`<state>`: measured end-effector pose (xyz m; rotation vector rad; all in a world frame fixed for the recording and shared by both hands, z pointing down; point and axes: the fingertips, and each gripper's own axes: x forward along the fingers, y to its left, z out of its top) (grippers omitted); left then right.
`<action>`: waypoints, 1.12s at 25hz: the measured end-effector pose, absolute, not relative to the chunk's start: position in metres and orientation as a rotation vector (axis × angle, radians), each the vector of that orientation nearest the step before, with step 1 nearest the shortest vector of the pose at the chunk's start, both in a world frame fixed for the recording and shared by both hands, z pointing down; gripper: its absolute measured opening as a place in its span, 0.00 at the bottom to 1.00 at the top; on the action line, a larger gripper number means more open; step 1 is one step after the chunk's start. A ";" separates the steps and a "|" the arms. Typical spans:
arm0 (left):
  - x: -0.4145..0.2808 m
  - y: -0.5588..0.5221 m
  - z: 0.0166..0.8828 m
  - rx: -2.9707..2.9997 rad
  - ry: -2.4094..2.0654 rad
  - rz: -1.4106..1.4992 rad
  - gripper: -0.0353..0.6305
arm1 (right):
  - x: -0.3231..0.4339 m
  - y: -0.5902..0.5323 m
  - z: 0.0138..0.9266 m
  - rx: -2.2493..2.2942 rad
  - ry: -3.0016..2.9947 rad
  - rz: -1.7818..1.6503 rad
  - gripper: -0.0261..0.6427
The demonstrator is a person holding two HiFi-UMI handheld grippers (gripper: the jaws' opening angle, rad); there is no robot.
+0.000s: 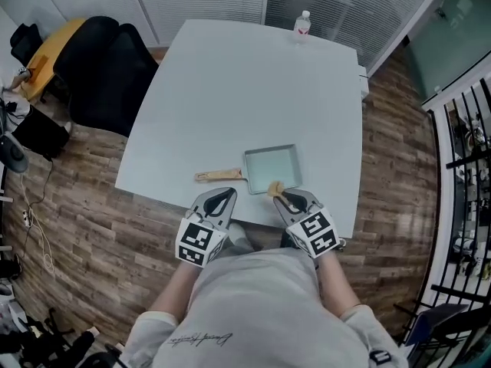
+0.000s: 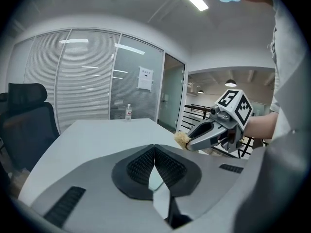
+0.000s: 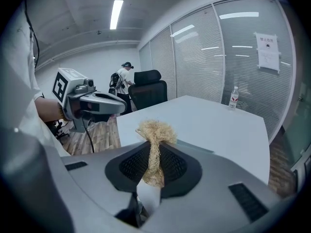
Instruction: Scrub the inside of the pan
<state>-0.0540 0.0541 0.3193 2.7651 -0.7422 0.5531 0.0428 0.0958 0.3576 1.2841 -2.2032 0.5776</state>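
— Start closest in. How many grippers, and how do the jaws stand?

— Two. The left gripper (image 2: 154, 152) has its jaws closed together with nothing between them. The right gripper (image 3: 154, 155) has its jaws clamped on one tuft of pale, fibrous scrubber (image 3: 155, 130), which sticks out past the tips.

— Where are they?

— Both are at the near edge of the counter (image 1: 230, 90), side by side and a little apart, just in front of the person's body.

— And the pan?

— One square pan (image 1: 270, 165) lies flat on the counter close to that near edge. Its single wooden handle (image 1: 219, 175) points to the left. The scrubber is at the pan's near right corner, but I can't tell if it touches. The left gripper's tips are just short of the handle, apart from it.

— Is anything inside the pan?

— It looks bare in the head view.

— Further out?

— One clear bottle (image 1: 302, 23) stands upright at the far edge of the counter, well apart from the pan. One black office chair (image 1: 107, 67) sits on the wood floor (image 1: 84, 198) off the far left corner. One person (image 3: 126, 79) stands in the background beyond that chair, seen in the right gripper view.
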 end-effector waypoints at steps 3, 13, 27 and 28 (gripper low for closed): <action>-0.050 0.045 0.319 2.757 -0.726 0.539 0.07 | 0.043 0.089 0.356 1.274 -2.193 0.580 0.14; -0.041 0.029 0.318 2.726 -0.762 0.499 0.07 | 0.057 0.070 0.360 1.206 -2.183 0.591 0.14; -0.033 0.014 0.335 2.707 -0.775 0.590 0.07 | 0.076 0.047 0.371 1.161 -2.153 0.588 0.14; -0.033 0.013 0.337 2.707 -0.773 0.601 0.07 | 0.077 0.045 0.373 1.161 -2.151 0.591 0.14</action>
